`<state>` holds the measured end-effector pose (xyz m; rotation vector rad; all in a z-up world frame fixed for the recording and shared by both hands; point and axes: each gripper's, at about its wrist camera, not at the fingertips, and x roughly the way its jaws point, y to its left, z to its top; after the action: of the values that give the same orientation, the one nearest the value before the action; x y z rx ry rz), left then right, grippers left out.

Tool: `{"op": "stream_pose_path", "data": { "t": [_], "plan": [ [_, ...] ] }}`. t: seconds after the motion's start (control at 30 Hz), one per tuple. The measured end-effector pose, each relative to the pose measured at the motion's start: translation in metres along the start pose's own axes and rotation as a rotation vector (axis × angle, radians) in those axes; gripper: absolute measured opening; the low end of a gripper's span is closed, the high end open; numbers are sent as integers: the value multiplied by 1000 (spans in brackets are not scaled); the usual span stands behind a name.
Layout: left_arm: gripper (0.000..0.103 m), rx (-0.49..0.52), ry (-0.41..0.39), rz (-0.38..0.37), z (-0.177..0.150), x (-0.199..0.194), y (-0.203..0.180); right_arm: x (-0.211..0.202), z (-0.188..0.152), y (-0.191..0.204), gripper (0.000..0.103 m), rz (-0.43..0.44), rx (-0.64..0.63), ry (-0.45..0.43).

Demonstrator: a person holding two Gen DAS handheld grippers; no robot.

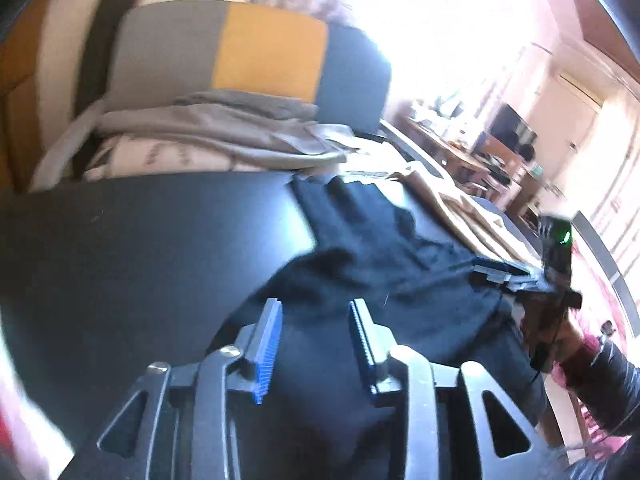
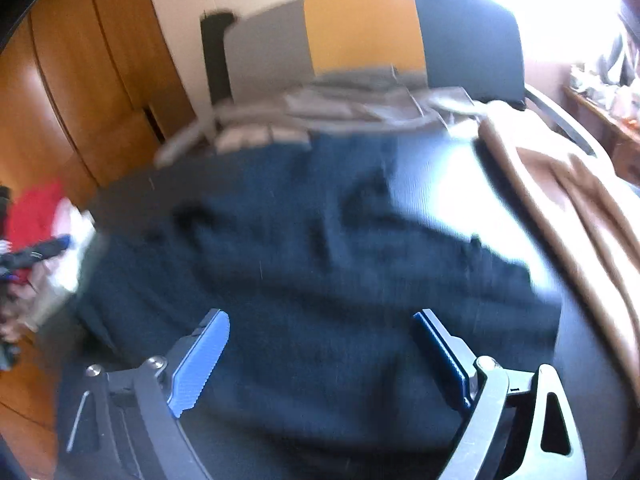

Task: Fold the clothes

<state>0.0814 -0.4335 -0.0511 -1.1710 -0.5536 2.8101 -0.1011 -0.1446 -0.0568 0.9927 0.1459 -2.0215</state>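
A dark navy garment lies rumpled on the black table; it fills the middle of the right wrist view. My left gripper hovers over the garment's near edge, its blue pads apart with only a gap between them, so it is open. My right gripper stands wide open above the cloth, with nothing pinched. It also shows in the left wrist view as a right gripper at the garment's right side, carried by a hand in a pink sleeve. Both views are blurred.
A stack of grey and beige clothes sits at the table's far edge, before a chair back striped grey, yellow and blue. A tan garment lies to the right of the navy one. A wooden wardrobe stands left, with red items below.
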Motion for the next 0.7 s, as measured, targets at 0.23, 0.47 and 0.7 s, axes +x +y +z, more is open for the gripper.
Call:
{"op": "stream_pose_path", "data": {
  "t": [0.23, 0.47, 0.7],
  "plan": [
    [38, -119, 142, -39, 83, 111, 19, 53, 96, -43, 94, 129, 84, 13],
    [40, -149, 233, -28, 118, 186, 40, 150, 140, -93, 78, 108, 149, 171],
    [25, -109, 243, 42, 133, 224, 33, 181, 154, -85, 20, 78, 60, 168]
  ]
}}
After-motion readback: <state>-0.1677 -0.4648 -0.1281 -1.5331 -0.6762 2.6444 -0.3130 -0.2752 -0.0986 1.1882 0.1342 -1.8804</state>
